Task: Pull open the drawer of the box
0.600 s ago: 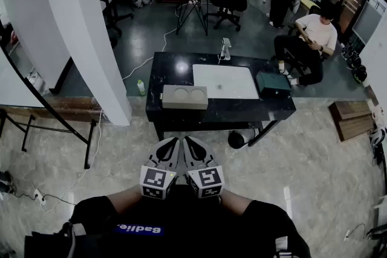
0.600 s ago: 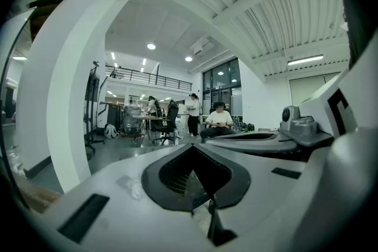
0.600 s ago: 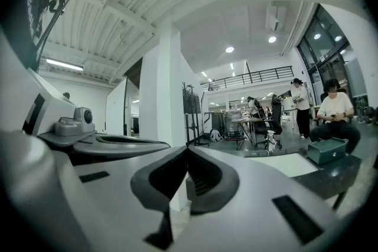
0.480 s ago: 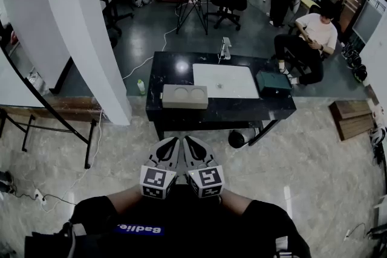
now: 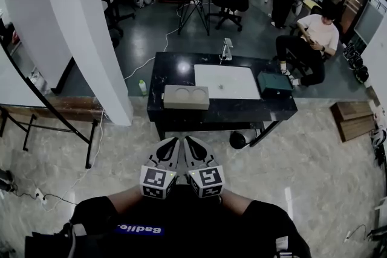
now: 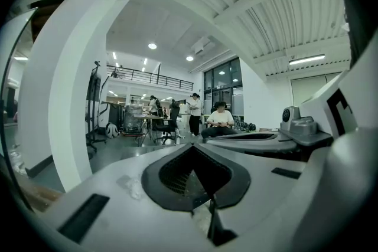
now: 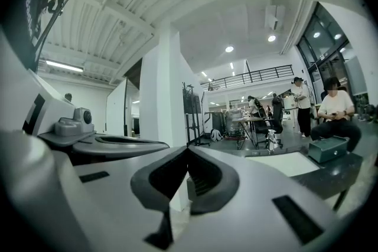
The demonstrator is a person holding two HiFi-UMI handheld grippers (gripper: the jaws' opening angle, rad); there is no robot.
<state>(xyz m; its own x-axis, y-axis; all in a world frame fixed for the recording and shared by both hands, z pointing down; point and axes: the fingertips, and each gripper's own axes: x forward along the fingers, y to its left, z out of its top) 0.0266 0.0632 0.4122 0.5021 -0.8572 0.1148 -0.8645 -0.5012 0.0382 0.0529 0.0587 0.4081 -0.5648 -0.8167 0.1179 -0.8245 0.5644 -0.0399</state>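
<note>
Pillar (image 5: 78, 27) first – white, broad, rising at the left of the head view. Well ahead of the person stands the black worktop (image 5: 181, 69), carrying a white mat (image 5: 227, 81), the grey box (image 5: 186, 97) at its near edge and a dark green case (image 5: 274, 83) at its right end. The box's drawer cannot be made out from here. Only the head view shows the grey box; the right gripper view catches the mat (image 7: 283, 163) and the green case (image 7: 328, 147) instead. The left claw (image 5: 173, 141) and right claw (image 5: 188, 141) sit side by side close to the person's body – far from the box. Each one's own view shows its jaws together on nothing: left (image 6: 194, 153), right (image 7: 188, 153).
</note>
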